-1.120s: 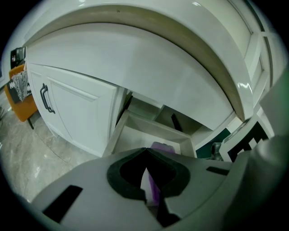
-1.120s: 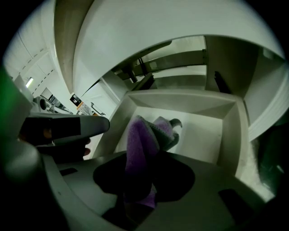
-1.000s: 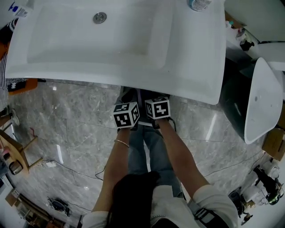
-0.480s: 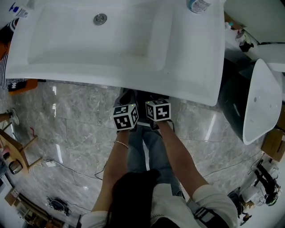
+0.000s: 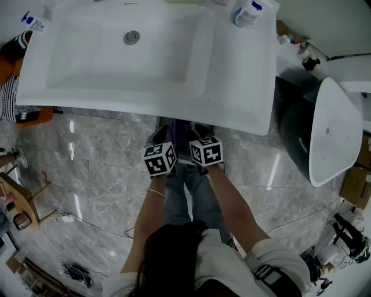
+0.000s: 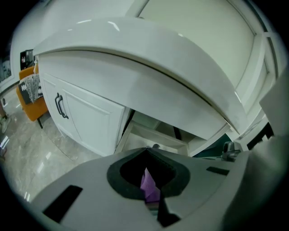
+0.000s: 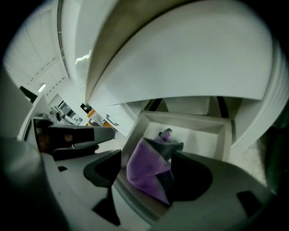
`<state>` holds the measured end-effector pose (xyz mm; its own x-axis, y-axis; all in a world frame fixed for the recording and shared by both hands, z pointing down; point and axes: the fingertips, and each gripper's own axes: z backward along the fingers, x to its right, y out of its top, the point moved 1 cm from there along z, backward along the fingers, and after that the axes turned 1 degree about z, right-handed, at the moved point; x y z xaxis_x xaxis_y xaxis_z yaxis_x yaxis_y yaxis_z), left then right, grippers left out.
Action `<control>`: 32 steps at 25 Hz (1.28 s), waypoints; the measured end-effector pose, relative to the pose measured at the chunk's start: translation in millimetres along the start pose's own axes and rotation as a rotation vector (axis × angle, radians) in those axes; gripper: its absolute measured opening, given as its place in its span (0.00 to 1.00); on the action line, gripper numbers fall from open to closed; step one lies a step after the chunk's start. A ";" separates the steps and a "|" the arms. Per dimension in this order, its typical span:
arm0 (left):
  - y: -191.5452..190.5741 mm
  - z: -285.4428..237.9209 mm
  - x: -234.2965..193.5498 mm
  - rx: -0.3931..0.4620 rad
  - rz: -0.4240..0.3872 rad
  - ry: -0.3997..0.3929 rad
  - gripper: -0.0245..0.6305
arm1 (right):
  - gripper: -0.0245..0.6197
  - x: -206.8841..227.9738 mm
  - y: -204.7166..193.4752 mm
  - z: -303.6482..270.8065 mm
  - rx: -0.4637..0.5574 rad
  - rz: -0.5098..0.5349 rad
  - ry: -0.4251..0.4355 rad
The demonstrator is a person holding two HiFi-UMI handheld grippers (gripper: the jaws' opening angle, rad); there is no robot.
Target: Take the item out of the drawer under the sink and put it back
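The item is a purple cloth [image 7: 146, 169] with a dark grey part, standing over the front rim of the open white drawer [image 7: 180, 118] under the sink [image 5: 145, 58]. My right gripper [image 7: 146, 155] is open; its jaws have just been opening, and the cloth is between them without being pressed. My left gripper [image 6: 145, 151] has its jaws closed together with a strip of the purple cloth [image 6: 149, 185] pinched between them. In the head view both marker cubes sit side by side below the sink's front edge, with the cloth [image 5: 181, 129] just ahead of them.
A white cabinet door with a dark handle [image 6: 59, 106] stands left of the drawer [image 6: 153, 140]. Bottles [image 5: 246, 13] rest on the sink's back edge. A white toilet [image 5: 330, 133] is at the right, and a wooden stool [image 5: 17, 203] on the marble floor at the left.
Both marker cubes have drawn slightly back from the sink edge toward the person. The purple cloth now shows between them.
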<state>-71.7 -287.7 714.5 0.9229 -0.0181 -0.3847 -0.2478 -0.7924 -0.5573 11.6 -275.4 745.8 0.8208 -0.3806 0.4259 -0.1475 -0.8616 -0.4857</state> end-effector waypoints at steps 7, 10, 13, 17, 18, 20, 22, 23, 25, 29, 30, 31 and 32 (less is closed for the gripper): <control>17.2 41.9 19.8 0.026 -0.037 -0.007 0.04 | 0.56 -18.5 23.8 49.3 0.056 0.024 0.021; 31.0 57.9 31.2 0.055 -0.034 -0.014 0.04 | 0.55 -26.8 33.2 68.8 0.075 0.034 0.025; 44.1 73.8 42.0 0.080 -0.043 -0.025 0.04 | 0.55 -35.7 40.3 85.3 0.089 0.051 0.028; 56.1 91.6 55.3 0.116 -0.060 -0.042 0.04 | 0.55 -45.4 50.0 105.8 0.104 0.078 0.040; 58.1 95.6 57.0 0.117 -0.059 -0.040 0.04 | 0.55 -49.6 52.8 110.9 0.105 0.090 0.049; 61.3 103.5 60.8 0.116 -0.057 -0.037 0.04 | 0.55 -57.3 59.5 122.6 0.118 0.116 0.061; 65.2 113.2 66.7 0.128 -0.065 -0.053 0.04 | 0.55 -64.6 66.8 133.9 0.143 0.131 0.065; 68.2 118.5 69.6 0.139 -0.073 -0.063 0.04 | 0.55 -68.4 70.9 138.8 0.156 0.139 0.065; 75.0 128.1 74.8 0.163 -0.089 -0.073 0.04 | 0.50 -74.0 80.3 149.1 0.188 0.171 0.046; 85.0 142.4 81.8 0.202 -0.095 -0.078 0.04 | 0.31 -85.4 94.9 165.5 0.244 0.196 0.043; 87.6 144.9 83.4 0.211 -0.097 -0.080 0.04 | 0.30 -88.5 98.2 168.1 0.255 0.196 0.050; 90.0 147.1 85.4 0.220 -0.100 -0.084 0.04 | 0.27 -91.2 101.1 170.5 0.265 0.202 0.050; 91.9 149.3 87.6 0.226 -0.104 -0.090 0.04 | 0.25 -93.7 103.2 172.6 0.272 0.213 0.046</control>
<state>-57.7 -271.1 519.7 0.9194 0.1183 -0.3751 -0.2223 -0.6304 -0.7437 14.7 -270.7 524.0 0.7609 -0.5621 0.3242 -0.1552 -0.6428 -0.7502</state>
